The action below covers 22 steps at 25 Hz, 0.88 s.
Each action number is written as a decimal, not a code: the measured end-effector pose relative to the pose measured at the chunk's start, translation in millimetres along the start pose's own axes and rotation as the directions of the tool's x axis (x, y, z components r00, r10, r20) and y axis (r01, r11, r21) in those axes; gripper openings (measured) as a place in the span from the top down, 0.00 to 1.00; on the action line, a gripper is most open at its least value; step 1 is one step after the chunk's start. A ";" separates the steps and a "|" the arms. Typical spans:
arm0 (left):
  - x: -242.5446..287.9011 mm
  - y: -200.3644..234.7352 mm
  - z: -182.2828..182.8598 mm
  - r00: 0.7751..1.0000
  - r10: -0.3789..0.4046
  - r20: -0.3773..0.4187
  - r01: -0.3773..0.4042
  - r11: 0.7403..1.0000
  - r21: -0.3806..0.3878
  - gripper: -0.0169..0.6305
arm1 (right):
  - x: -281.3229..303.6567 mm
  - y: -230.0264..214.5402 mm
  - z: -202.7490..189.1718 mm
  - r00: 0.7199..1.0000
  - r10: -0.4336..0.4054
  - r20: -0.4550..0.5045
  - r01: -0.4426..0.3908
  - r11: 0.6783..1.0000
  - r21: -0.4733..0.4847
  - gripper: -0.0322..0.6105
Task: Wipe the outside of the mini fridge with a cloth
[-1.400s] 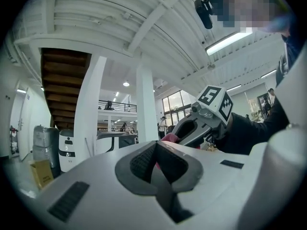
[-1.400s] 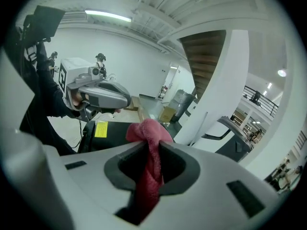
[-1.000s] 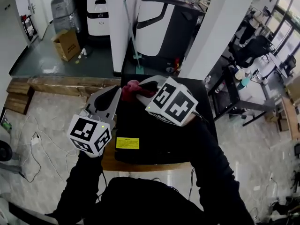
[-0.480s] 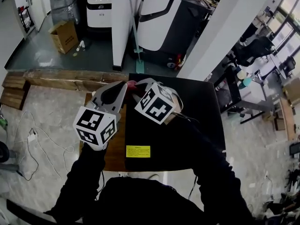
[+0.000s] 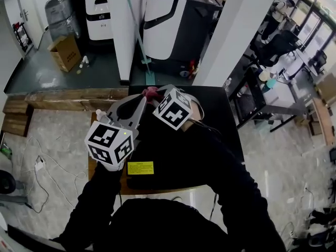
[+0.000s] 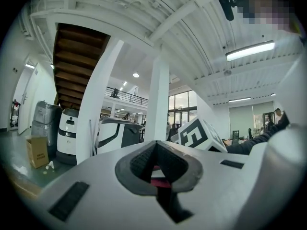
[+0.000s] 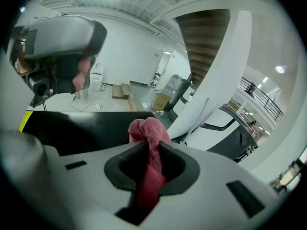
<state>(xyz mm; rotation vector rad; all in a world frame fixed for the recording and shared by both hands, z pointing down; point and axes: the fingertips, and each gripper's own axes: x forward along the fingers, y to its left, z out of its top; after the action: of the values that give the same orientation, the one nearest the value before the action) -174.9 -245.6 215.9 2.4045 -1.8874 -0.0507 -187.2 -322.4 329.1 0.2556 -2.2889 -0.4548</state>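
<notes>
Mini fridge (image 5: pixel 178 151), black box with yellow label, sits below us. Red terry cloth (image 7: pixel 148 128), clenched in right hand-held gripper (image 7: pixel 149 147), crept toward top's far edge, 11 o'clock corner. Left hand-held gripper (image 6: pixel 156 145), jaws closed, drew alongside. We judge top stroke ending, sides pending.

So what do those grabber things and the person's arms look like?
The left gripper and right gripper are smooth light grey shells with dark ribbed pads inside. Each carries a white cube printed with black square markers. The person's sleeves are black.
</notes>
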 end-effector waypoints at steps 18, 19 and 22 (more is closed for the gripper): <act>66.8 -197.5 -11.7 0.993 -0.103 -0.049 0.106 0.992 0.061 0.96 | -134.2 -117.7 -216.4 0.975 -0.185 -0.124 0.207 0.960 0.191 0.85; 68.8 -204.9 -12.2 0.994 -0.099 -0.049 0.103 0.992 0.072 0.96 | -140.0 -121.6 -224.9 0.973 -0.192 -0.125 0.214 0.957 0.196 0.85; 72.3 -224.3 -11.0 0.995 -0.087 -0.045 0.091 0.990 0.106 0.96 | -155.3 -133.6 -245.6 0.967 -0.216 -0.137 0.241 0.950 0.200 0.85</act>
<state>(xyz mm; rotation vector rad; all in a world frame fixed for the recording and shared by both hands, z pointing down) 60.3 -262.5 209.3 2.5386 -1.8095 0.0954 103.8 -455.1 329.9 0.6451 -2.2053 -0.2984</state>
